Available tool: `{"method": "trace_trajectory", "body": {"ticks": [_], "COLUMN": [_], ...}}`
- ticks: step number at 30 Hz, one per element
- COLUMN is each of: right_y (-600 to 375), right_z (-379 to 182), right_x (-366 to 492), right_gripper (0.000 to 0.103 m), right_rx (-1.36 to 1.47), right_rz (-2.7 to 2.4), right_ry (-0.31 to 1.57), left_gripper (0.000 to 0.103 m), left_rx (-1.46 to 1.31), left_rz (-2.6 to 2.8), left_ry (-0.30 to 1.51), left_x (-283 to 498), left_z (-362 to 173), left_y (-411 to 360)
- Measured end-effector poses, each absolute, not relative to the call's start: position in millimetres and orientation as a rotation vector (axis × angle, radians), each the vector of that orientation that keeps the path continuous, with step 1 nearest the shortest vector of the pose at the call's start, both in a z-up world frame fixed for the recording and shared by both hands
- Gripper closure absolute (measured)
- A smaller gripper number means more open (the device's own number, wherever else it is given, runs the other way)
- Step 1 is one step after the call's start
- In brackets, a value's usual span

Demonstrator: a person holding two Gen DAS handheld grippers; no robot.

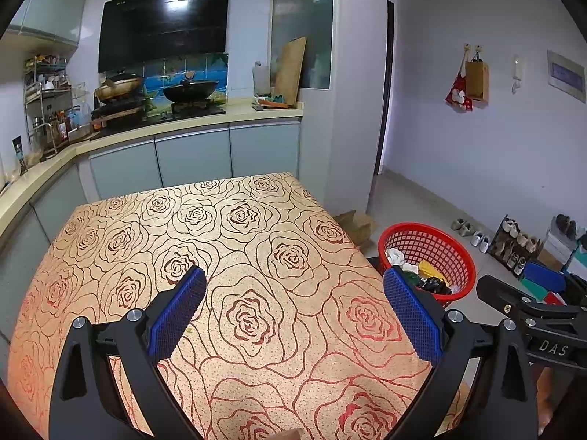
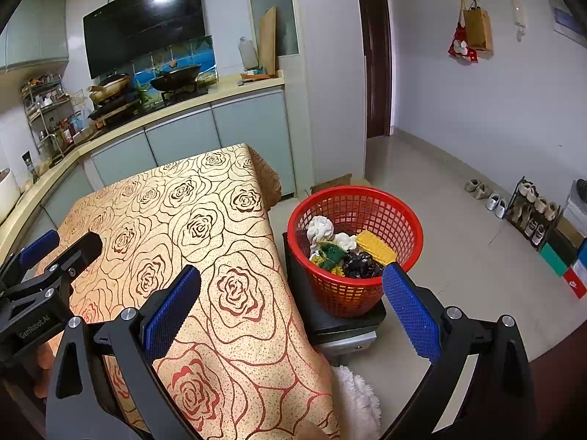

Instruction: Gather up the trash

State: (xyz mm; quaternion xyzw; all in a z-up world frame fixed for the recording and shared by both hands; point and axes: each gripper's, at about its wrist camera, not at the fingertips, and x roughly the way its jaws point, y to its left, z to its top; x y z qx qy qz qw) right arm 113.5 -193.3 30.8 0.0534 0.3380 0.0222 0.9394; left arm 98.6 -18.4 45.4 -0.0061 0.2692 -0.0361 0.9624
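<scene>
A red mesh basket (image 2: 354,282) stands on a dark stool right of the table; it also shows in the left wrist view (image 1: 458,253). Inside lie white crumpled paper (image 2: 320,229), a yellow ridged piece (image 2: 376,246), green and yellow scraps (image 2: 330,253) and a black wrapper (image 2: 359,262). My left gripper (image 1: 293,308) is open and empty over the rose-patterned tablecloth (image 1: 205,242). My right gripper (image 2: 291,304) is open and empty over the table's right edge, near the basket. Each gripper shows at the side of the other's view.
The table (image 2: 183,220) carries only its cloth. A kitchen counter with stove and woks (image 1: 183,102) runs behind it. A cardboard box (image 1: 357,225) sits on the floor beyond the basket. Shoes and a rack (image 2: 528,209) line the right wall. A white fluffy thing (image 2: 357,399) lies below the table edge.
</scene>
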Motion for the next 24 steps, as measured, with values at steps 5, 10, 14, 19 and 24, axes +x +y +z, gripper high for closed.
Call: {"method": "trace_trajectory", "body": {"ticks": [5, 10, 14, 19, 24], "right_y": [-192.6, -192.1, -193.1, -192.4, -190.6], "right_z": [29.9, 27.2, 25.5, 23.6, 22.8], "right_x": [113.7, 115.5, 117.0, 117.4, 117.5], "right_gripper": [0.007, 0.007, 0.007, 0.007, 0.007], "right_rx": [0.110, 0.113, 0.116, 0.114, 0.114], "right_rz": [0.045, 0.040, 0.038, 0.041, 0.042], "right_ry": [0.691, 0.697, 0.700, 0.703, 0.706], "left_gripper": [0.009, 0.009, 0.009, 0.009, 0.009], "left_rx": [-0.024, -0.027, -0.022, 0.007, -0.016], "left_rz": [-0.084, -0.065, -0.069, -0.069, -0.071], "left_ry": [0.547, 0.530, 0.536, 0.554, 0.578], "left_x": [98.3, 96.9, 95.9, 97.4, 100.2], "left_z": [44.8, 44.1, 43.4, 41.8, 38.8], "left_y": [-17.0, -13.9, -13.2, -20.1, -17.2]}}
